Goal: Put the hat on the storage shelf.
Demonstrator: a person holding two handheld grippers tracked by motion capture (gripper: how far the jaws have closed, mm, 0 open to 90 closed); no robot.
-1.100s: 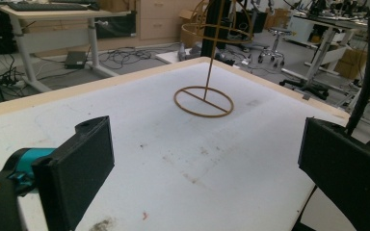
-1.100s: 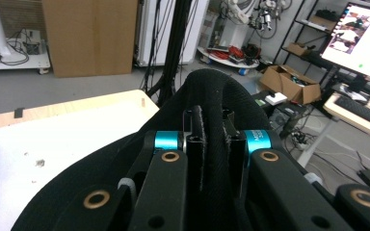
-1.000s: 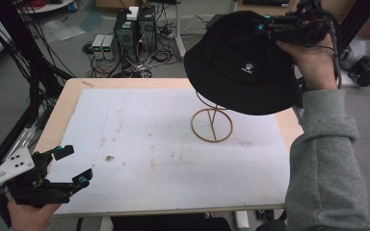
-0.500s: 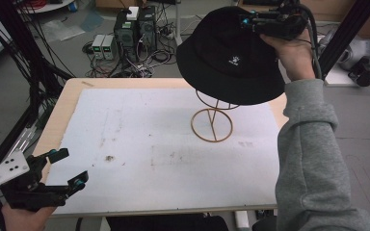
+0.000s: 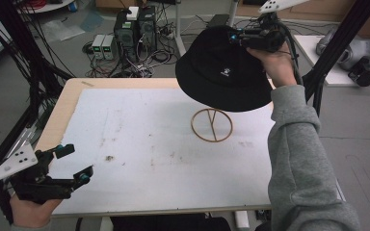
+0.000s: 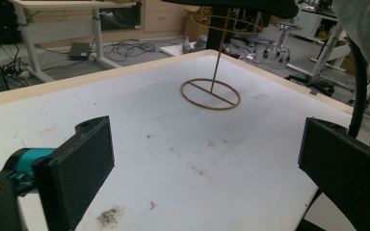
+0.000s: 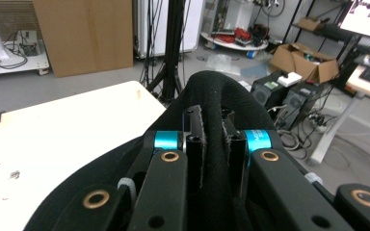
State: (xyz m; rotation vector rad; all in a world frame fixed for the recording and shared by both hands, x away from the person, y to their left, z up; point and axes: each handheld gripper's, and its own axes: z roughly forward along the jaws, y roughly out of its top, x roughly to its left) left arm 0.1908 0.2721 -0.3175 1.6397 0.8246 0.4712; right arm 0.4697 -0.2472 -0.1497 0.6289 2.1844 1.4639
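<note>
High view: the right gripper (image 5: 241,37), jaws clenched on a fold of the black hat (image 5: 224,72), holds it directly above the wire stand (image 5: 212,125), brim roughly level; the stand's upper ring is hidden beneath the hat. The left gripper (image 5: 72,161), jaws released and holding nothing, sits well apart from the stand at the table's (image 5: 67,101) near corner. Left gripper view: stand (image 6: 211,91) ahead, hat brim (image 6: 250,6) cut off at top. Right gripper view: pads (image 7: 195,139) pinch the hat's (image 7: 212,91) crown; the stand is hidden.
</note>
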